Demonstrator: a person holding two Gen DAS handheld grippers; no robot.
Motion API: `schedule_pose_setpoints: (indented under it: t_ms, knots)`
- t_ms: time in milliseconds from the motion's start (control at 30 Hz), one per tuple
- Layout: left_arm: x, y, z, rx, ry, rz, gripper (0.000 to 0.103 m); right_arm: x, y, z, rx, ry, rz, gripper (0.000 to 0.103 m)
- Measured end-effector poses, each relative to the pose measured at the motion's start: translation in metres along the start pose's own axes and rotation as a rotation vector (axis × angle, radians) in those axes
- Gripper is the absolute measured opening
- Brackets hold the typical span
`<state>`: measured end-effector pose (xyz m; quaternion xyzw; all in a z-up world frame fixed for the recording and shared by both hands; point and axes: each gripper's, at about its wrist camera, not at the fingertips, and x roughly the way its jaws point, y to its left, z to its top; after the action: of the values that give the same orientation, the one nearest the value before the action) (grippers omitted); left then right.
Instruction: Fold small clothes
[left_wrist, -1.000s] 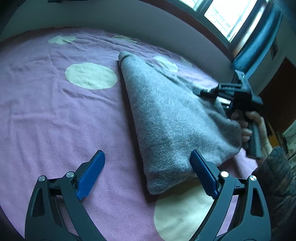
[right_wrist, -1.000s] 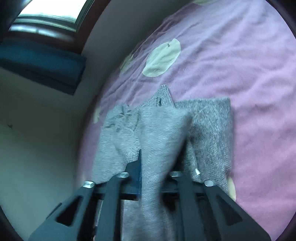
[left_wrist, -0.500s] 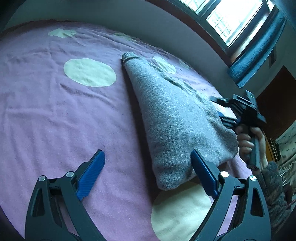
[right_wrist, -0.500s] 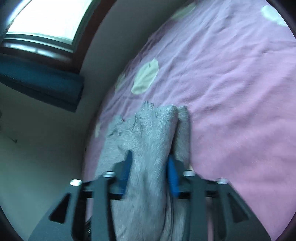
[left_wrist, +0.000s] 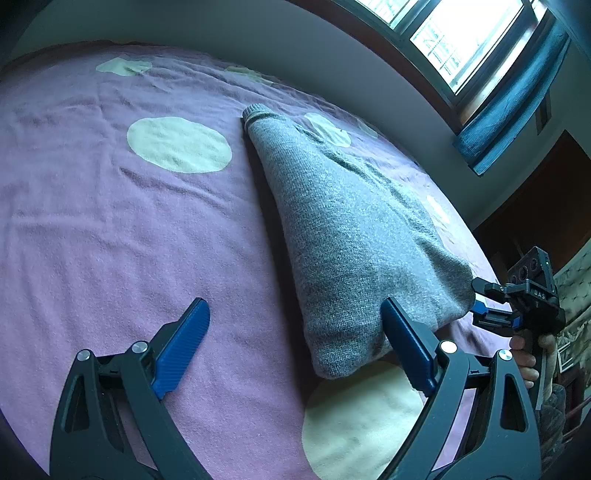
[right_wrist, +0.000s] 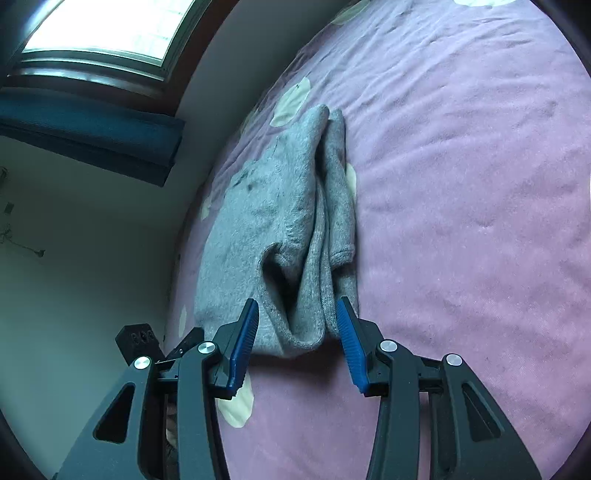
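A grey knitted garment (left_wrist: 354, 236) lies folded lengthwise on the purple blanket; it also shows in the right wrist view (right_wrist: 288, 229) with its layered edges facing the camera. My left gripper (left_wrist: 295, 347) is open and empty, its right finger beside the garment's near end. My right gripper (right_wrist: 297, 332) is open at the garment's near edge, its blue pads either side of the fold and apart from it. In the left wrist view the right gripper (left_wrist: 480, 314) shows at the garment's right corner.
The purple blanket (left_wrist: 110, 240) with pale round spots covers the bed. A wall and a window with a blue blind (right_wrist: 92, 125) run along the far side. A small black box (right_wrist: 138, 339) sits at the bed's edge.
My right gripper has opened and let go of the garment, which now lies flat on the blanket. It has drawn back towards the bed's edge. The left gripper has stayed open.
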<state>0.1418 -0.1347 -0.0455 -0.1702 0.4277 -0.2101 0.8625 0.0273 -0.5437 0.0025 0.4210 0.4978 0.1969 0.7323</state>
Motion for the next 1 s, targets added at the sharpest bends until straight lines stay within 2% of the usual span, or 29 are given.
schedule_pose_setpoints:
  t_ms: [167, 300, 367, 433, 533, 633, 700, 800, 867, 1000]
  knots:
    - [-0.002, 0.003, 0.000, -0.010, -0.003, -0.013, 0.093, 0.008, 0.012, 0.005, -0.004, -0.013, 0.018, 0.044]
    - [-0.003, 0.004, 0.000, -0.008, -0.002, -0.010, 0.093, 0.009, 0.008, 0.006, -0.028, 0.001, -0.059, 0.043]
    - [-0.003, 0.004, 0.000, -0.009, -0.002, -0.012, 0.093, 0.019, -0.002, 0.006, -0.016, 0.020, -0.116, 0.020]
    - [-0.003, 0.004, 0.000, -0.011, 0.000, -0.013, 0.093, 0.022, -0.012, 0.005, 0.008, 0.020, -0.088, 0.013]
    - [-0.003, 0.003, 0.001, -0.011, -0.001, -0.013, 0.093, 0.021, -0.021, 0.006, 0.029, 0.010, -0.036, 0.011]
    - [-0.003, 0.003, 0.001, -0.012, 0.000, -0.013, 0.093, 0.020, -0.017, 0.004, -0.001, 0.001, -0.042, 0.011]
    - [-0.003, 0.003, 0.001, -0.012, -0.002, -0.015, 0.093, 0.018, -0.013, 0.004, -0.015, 0.001, -0.037, 0.015]
    - [-0.003, 0.004, 0.000, -0.017, -0.003, -0.018, 0.093, 0.010, -0.005, 0.006, -0.022, -0.019, -0.032, 0.031]
    - [-0.004, 0.004, 0.000, -0.016, -0.003, -0.015, 0.093, 0.005, 0.001, 0.010, -0.027, -0.050, -0.027, 0.057]
    - [-0.004, 0.003, 0.000, -0.016, -0.003, -0.015, 0.093, 0.012, 0.005, 0.023, -0.028, -0.050, -0.027, 0.058]
